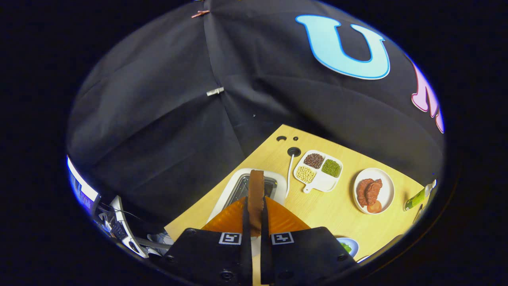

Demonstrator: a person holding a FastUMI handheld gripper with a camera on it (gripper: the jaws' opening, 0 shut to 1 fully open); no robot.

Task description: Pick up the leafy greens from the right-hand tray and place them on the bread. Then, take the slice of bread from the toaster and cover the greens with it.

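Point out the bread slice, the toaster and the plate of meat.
bread slice (256, 190), gripper view, crust edge, pinched in the tool (256, 222)
toaster (234, 190), gripper view, white left rim
plate of meat (387, 190), gripper view, bare right rim

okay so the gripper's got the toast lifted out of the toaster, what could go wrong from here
The gripper pinches the bread slice only by its thin edge, so it could slip or swing on the way. It hangs right above the toaster, so a drop might land back in the slot. The white cable beside the toaster could snag a low sideways move.
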